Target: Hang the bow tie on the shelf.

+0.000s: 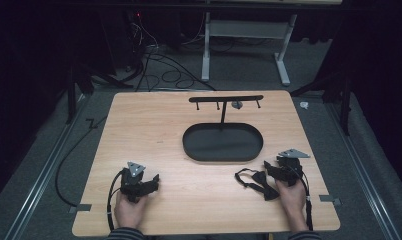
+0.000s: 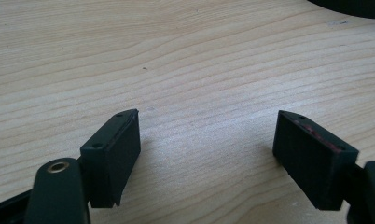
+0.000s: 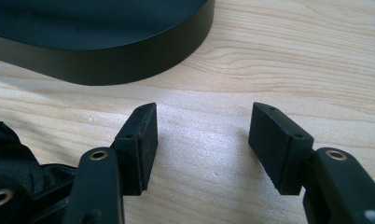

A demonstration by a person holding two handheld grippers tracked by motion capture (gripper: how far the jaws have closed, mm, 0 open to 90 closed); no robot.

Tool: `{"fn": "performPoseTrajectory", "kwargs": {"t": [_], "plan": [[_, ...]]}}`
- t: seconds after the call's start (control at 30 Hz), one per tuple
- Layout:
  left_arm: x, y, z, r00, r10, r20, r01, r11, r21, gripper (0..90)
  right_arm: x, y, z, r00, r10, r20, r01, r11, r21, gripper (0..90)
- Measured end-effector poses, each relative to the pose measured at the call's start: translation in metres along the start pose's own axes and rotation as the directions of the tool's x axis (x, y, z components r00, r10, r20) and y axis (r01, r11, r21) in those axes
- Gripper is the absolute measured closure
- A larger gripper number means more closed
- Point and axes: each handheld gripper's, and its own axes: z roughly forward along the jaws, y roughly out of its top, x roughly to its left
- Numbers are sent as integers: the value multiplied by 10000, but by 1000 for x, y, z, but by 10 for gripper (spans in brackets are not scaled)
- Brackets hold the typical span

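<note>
A black bow tie with a thin strap [image 1: 254, 181] lies on the wooden table [image 1: 189, 200] near its front right. My right gripper [image 1: 269, 169] rests just right of it, held by a hand, jaws pointing at the black oval tray [image 1: 189, 145]. In the right gripper view the right gripper [image 3: 204, 116] is open over bare wood, with black fabric of the bow tie [image 3: 8, 154] at its left and the tray wall [image 3: 129, 60] ahead. My left gripper [image 1: 151, 181] sits at the front left; it [image 2: 206, 121] is open with nothing between the pads.
A T-shaped black stand [image 1: 226, 98] with short pegs rises from the back of the tray, and a small grey piece [image 1: 236, 104] hangs from it. Cables [image 1: 164, 75] and a white frame [image 1: 206, 55] lie on the floor beyond the table's far edge.
</note>
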Motion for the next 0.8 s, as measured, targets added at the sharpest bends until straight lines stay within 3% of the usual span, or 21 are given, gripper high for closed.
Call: {"fn": "performPoseTrajectory", "kwargs": {"t": [0.17, 0.37, 0.5, 0.73, 0.8], "plan": [[0, 0, 0, 10000, -2, -1, 2, 10000, -5, 235, -10, -1, -1, 9967, 625, -517, -634, 9978, -177, 499], [0, 0, 0, 10000, -2, 1, 2, 10000, -4, 235, -8, 0, -1, 9985, 360, -421, -368, 9992, -181, 532], [0, 0, 0, 10000, -7, -1, 7, 10000, -4, 235, -11, 3, -13, 9936, 666, -917, -708, 9966, -430, 597], [0, 0, 0, 10000, -14, 2, 14, 10000, -8, 236, -5, 9, -26, 9886, 343, -1465, -428, 9976, -549, 606], [0, 0, 0, 10000, -12, 5, 12, 10000, -9, 236, 2, 11, -32, 9817, 154, -1896, -289, 9972, -686, 612]]}}
